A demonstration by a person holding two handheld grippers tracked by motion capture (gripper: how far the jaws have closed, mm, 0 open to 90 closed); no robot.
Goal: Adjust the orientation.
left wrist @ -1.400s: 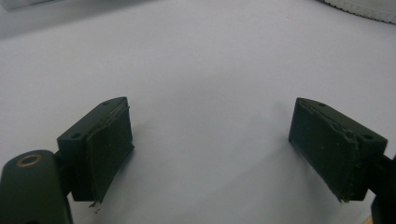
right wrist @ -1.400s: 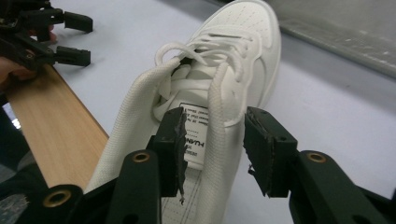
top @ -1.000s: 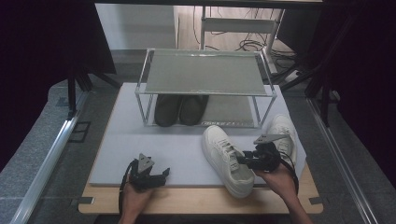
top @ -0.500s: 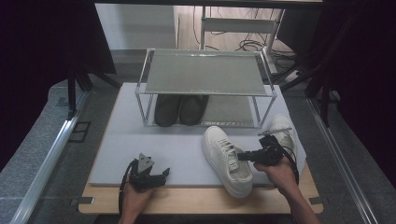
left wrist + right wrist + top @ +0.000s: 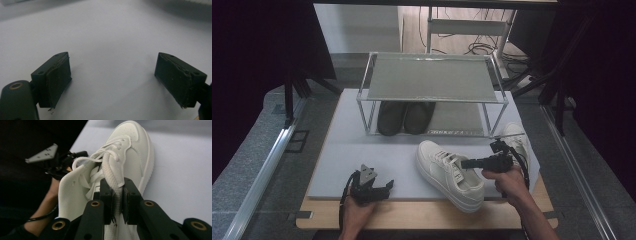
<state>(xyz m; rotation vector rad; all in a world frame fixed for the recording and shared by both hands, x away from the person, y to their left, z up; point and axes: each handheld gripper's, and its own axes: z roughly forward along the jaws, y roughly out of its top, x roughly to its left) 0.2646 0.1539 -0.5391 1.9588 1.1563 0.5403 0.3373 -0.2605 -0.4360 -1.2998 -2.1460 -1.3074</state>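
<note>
Grip status: the right gripper (image 5: 116, 202) has its jaws pressed together on the side wall of the white sneaker (image 5: 449, 173) at the shoe opening, beside the laces. In the high view the same right gripper (image 5: 473, 162) reaches in from the right, over the middle of the shoe.

Sneaker position: it lies on the grey mat (image 5: 362, 150), toe pointing away and to the left, in front of the wire shoe rack (image 5: 432, 80) and apart from it. A second white sneaker (image 5: 517, 142) sits just beside the rack's right front leg. A pair of dark shoes (image 5: 406, 117) occupies the left half of the lower shelf; the right half of that shelf looks free.

The left gripper (image 5: 373, 186) rests near the front edge of the mat, jaws spread wide, holding nothing, with bare mat between them.

Progress, as judged: the grasp is made, but the sneaker is not yet lifted. Carrying it to the rack, then handling its partner, remains.
</note>
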